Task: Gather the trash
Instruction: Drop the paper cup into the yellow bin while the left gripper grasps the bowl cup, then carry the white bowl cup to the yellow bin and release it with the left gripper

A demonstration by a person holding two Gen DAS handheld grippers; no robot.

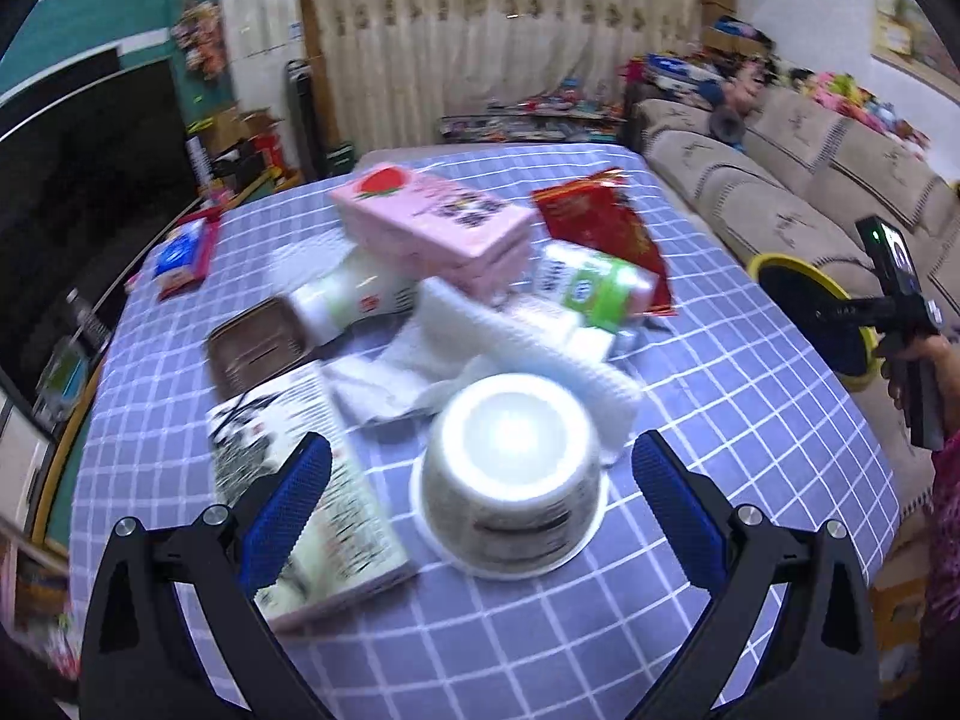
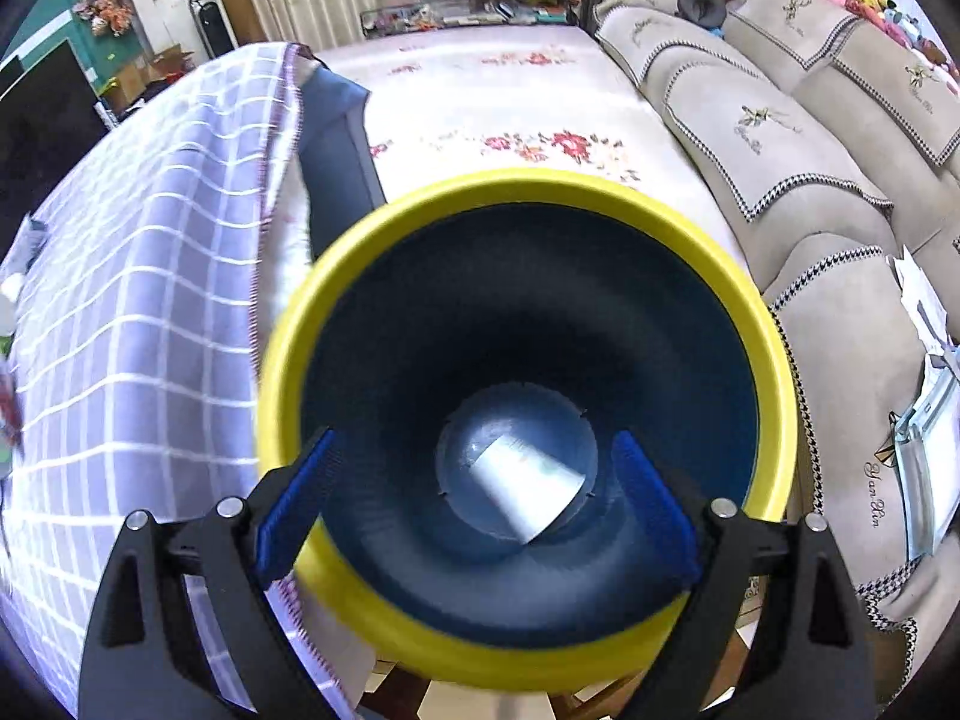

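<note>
My left gripper (image 1: pixel 480 480) is open, its blue fingers on either side of an upside-down white paper bowl (image 1: pixel 510 480) on the checked tablecloth (image 1: pixel 750 432). Beyond it lie crumpled white tissue (image 1: pixel 480 348), a pink carton (image 1: pixel 438 222), a red wrapper (image 1: pixel 600 222), a green-and-white carton (image 1: pixel 594 288), a white bottle (image 1: pixel 354 294), a brown tray (image 1: pixel 258 342) and a printed carton (image 1: pixel 312 480). My right gripper (image 2: pixel 474 498) is open over a dark bin with a yellow rim (image 2: pixel 336 276); a white piece (image 2: pixel 528 480) lies at its bottom. The bin also shows in the left wrist view (image 1: pixel 804 312).
A beige sofa (image 2: pixel 810 138) runs along the right. A floral mat (image 2: pixel 510 120) covers the floor between table and sofa. A blue-and-red packet (image 1: pixel 180 258) lies at the table's far left. A dark screen (image 1: pixel 90 180) stands to the left.
</note>
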